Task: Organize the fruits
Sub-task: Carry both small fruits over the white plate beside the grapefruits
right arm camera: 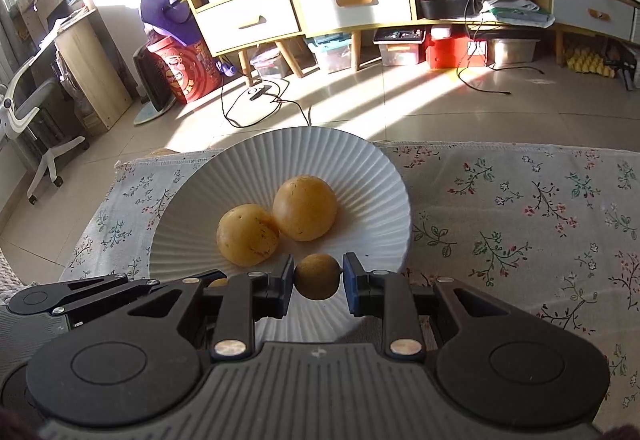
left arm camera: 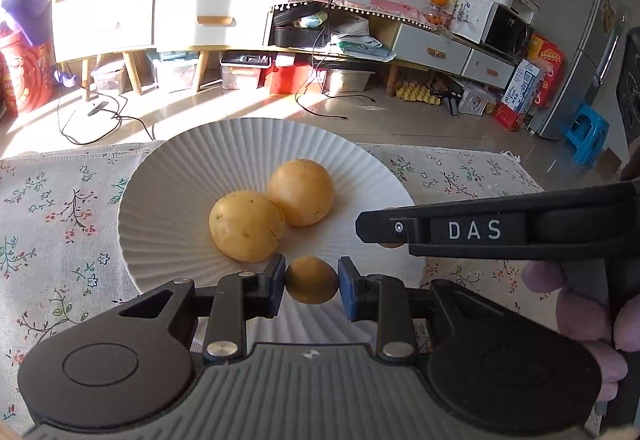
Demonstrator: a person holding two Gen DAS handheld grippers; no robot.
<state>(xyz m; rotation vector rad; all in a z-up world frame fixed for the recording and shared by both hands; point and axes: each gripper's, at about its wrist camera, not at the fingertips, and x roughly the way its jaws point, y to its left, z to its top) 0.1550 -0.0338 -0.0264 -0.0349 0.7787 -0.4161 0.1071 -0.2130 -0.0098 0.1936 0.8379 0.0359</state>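
Closest to my left cam, the left hand-held gripper (left arm camera: 311,282) is clamped on a small brown fruit (left arm camera: 311,280), blue pads (left arm camera: 280,280) pressing it from both sides, just over the near rim of the white ribbed plate (left arm camera: 160,208). On my right cam, the right hand-held gripper (right arm camera: 319,278) is likewise closed on a second small brown fruit (right arm camera: 318,277), also above the plate's near rim. Both sit side by side: the right one's black finger marked DAS crosses the plate's right edge in the left view, and the left one's arm shows at the plate's near-left in the right view.

Two big yellow fruits lie touching each other near the plate's centre: near yellow fruit (left arm camera: 247,226), far yellow fruit (left arm camera: 301,192). Plate rests on a floral cloth (left arm camera: 60,220) over the bench. Purple-gloved hand (left arm camera: 576,304) holds the right tool, right of the plate. Beyond the plate: tiled floor w/ cables, cabinets.
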